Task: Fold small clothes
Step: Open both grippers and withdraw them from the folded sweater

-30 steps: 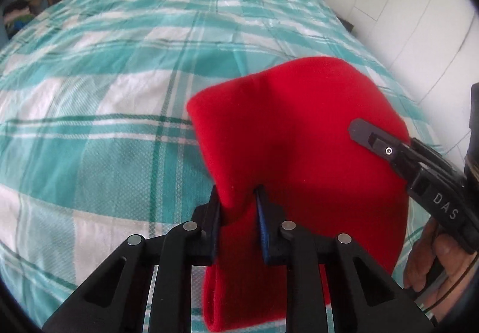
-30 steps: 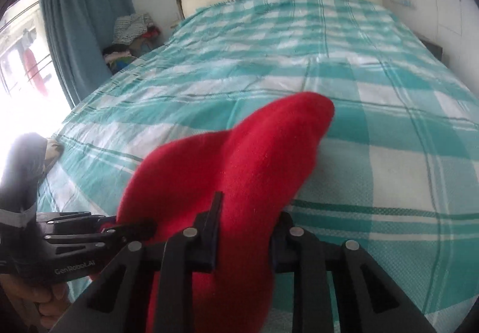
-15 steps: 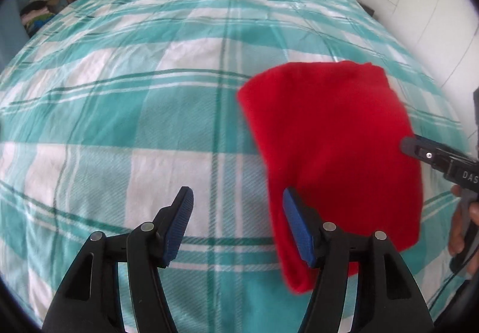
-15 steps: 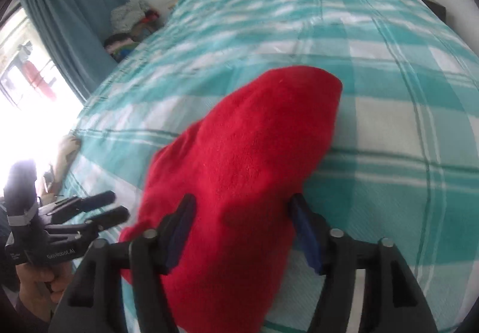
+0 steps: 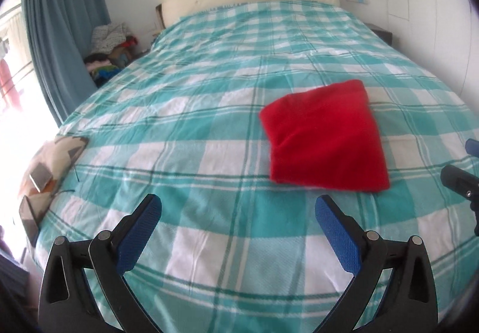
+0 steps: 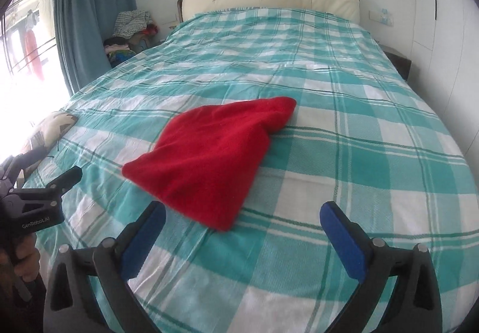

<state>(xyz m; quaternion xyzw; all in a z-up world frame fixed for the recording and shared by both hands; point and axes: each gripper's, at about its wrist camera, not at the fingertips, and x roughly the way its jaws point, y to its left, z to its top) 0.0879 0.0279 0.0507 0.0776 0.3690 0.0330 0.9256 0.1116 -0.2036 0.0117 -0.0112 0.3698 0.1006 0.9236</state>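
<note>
Bed [image 5: 185, 153] in teal check, filling both views. Red garment [image 5: 326, 138] folded flat on it, ahead of and right of the left gripper [image 5: 238, 217], ahead and slightly left of the right gripper [image 6: 242, 223]. Both sets of jaws spread wide, holding nothing, clear of the cloth. Fold looks done. Risk: thick fleece springing back open if unpressed; a low pass snagging the near corner and dragging the layers apart.
</note>
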